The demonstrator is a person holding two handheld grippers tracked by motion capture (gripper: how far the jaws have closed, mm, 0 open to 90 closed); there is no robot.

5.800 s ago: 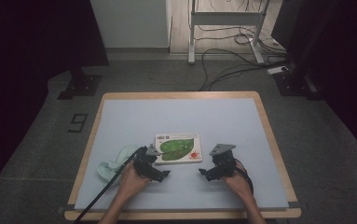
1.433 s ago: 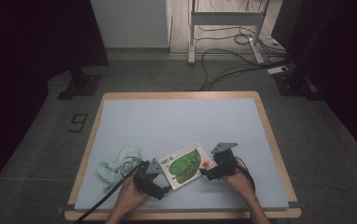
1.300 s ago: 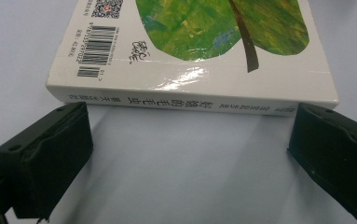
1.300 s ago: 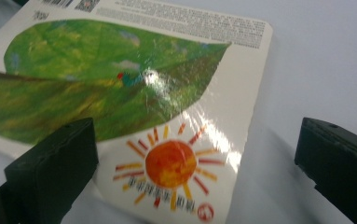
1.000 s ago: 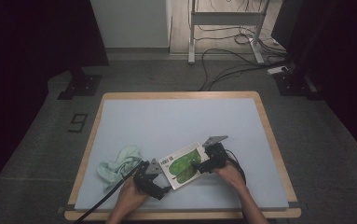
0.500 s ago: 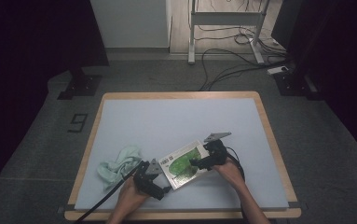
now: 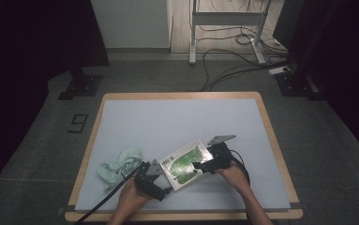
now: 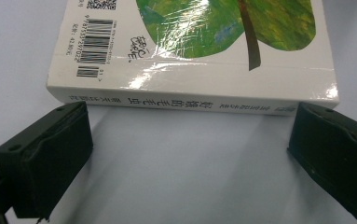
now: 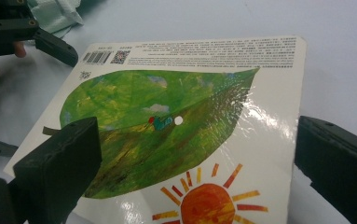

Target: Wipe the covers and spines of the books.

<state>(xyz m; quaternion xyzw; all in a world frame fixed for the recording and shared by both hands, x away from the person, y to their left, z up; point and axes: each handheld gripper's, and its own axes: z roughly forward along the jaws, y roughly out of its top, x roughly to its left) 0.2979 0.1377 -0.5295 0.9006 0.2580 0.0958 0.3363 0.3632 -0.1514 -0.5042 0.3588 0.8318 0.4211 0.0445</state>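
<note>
though glossy, the book [image 9: 176, 135] shows a green leaf.

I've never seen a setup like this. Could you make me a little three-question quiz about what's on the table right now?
1. True or false: the glossy white picture book with a green leaf on its cover lies on the pale blue table mat.
2. What lies left of the book on the mat? A) a crumpled mint-green cloth B) a red mug C) a metal spoon
3. Fill in: the jaws of the left tool stand ____, facing the book's spine.

Key:
1. True; the right tool hovers over its cover, jaws apart.
2. A
3. open
</note>
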